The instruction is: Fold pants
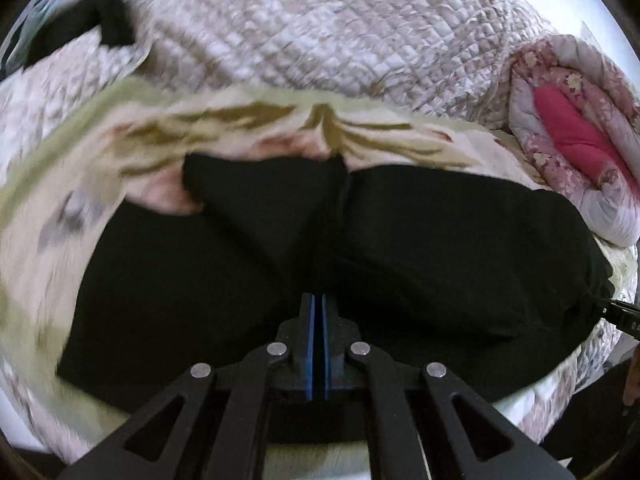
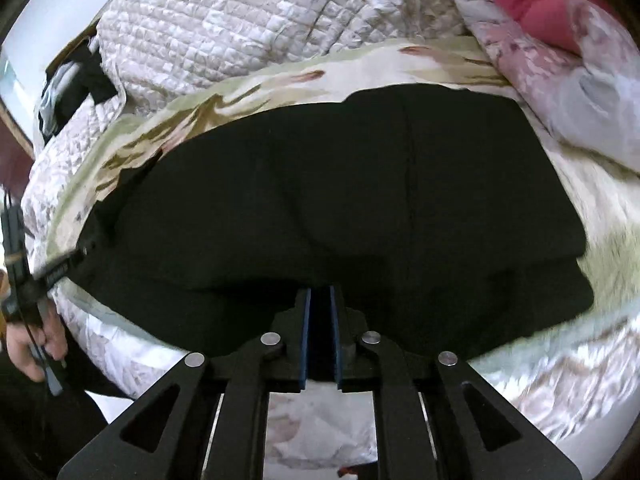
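Note:
Black pants (image 1: pixel 280 248) lie spread across a floral bedsheet (image 1: pixel 80 200), partly folded, with one flap lying over the middle. My left gripper (image 1: pixel 319 300) is shut on the near edge of the pants. In the right wrist view the pants (image 2: pixel 340 200) fill the middle, and my right gripper (image 2: pixel 320 294) is shut on their near edge with black cloth between its blue pads (image 2: pixel 306 320). The left gripper's tip (image 2: pixel 60 268) shows at the pants' left edge, and the right gripper's tip (image 1: pixel 620 312) shows at their right edge.
A quilted white blanket (image 1: pixel 320 32) lies bunched behind the pants. A rolled pink and red floral duvet (image 1: pixel 572 140) lies at the right. A dark item (image 1: pixel 100 20) sits at the far left. The bed's near edge (image 2: pixel 320 420) runs under the grippers.

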Motion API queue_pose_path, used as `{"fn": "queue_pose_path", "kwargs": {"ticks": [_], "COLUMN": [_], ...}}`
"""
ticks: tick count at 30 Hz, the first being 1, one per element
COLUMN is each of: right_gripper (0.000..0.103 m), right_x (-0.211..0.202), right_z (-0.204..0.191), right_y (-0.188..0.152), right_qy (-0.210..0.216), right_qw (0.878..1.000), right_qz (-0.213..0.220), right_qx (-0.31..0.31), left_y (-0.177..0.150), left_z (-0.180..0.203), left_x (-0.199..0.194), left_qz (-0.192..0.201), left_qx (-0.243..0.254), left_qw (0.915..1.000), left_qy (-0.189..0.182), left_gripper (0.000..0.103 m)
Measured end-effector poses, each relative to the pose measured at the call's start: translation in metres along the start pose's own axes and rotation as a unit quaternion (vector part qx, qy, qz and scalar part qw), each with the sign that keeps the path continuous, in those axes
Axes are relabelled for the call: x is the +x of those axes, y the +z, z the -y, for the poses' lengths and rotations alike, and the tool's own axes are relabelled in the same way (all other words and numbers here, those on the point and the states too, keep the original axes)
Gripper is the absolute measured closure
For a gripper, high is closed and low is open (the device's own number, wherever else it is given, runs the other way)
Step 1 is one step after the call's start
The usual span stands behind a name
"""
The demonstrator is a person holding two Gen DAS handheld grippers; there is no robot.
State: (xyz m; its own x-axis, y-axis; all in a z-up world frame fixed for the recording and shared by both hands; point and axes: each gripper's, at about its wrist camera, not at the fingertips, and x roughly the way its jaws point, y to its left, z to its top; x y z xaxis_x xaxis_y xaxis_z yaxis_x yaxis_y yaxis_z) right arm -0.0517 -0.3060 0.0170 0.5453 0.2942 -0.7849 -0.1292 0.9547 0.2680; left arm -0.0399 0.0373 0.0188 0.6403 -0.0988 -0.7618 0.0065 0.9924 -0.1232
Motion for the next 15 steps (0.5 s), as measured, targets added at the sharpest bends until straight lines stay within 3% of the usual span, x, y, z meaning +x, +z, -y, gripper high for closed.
{"fn": "queue_pose_path", "kwargs": {"ticks": [4,5,7,9,12,15], "right_gripper": [0.057,0.055,0.054,0.054,0.054,0.052], "right_x": [-0.019,-0.024,-0.029,-0.033,-0.036,-0.038], "right_z": [0.005,0.007,0.012,0.02,0.036,0.052], "right_y": [-0.013,-0.013,-0.013,-0.014,-0.013,-0.013], "right_qy": [0.017,0.016,0.008,-0.004,-0.01,-0.016], "right_qw": [0.998,0.997,0.995,0.993,0.987,0.98], "right_qz": [0.041,0.054,0.072,0.083,0.092,0.097], "right_qx": [0.041,0.052,0.068,0.089,0.134,0.174], "left_y": [-0.001,0.004,0.013,0.027,0.044,0.052], "left_z": [-0.011,-0.011,-0.009,-0.001,0.016,0.034], "left_x": [-0.015,-0.019,-0.022,-0.018,-0.002,0.024], "left_qz": [0.01,0.018,0.035,0.043,0.04,0.026], "left_qx": [-0.023,-0.024,-0.02,-0.007,0.024,0.066], "left_qw": [0.9997,0.9996,0.9992,0.999,0.9989,0.997], "left_qy": [0.001,0.002,0.006,0.004,-0.002,0.032], "left_gripper": [0.097,0.094,0.069,0.054,0.054,0.054]}}
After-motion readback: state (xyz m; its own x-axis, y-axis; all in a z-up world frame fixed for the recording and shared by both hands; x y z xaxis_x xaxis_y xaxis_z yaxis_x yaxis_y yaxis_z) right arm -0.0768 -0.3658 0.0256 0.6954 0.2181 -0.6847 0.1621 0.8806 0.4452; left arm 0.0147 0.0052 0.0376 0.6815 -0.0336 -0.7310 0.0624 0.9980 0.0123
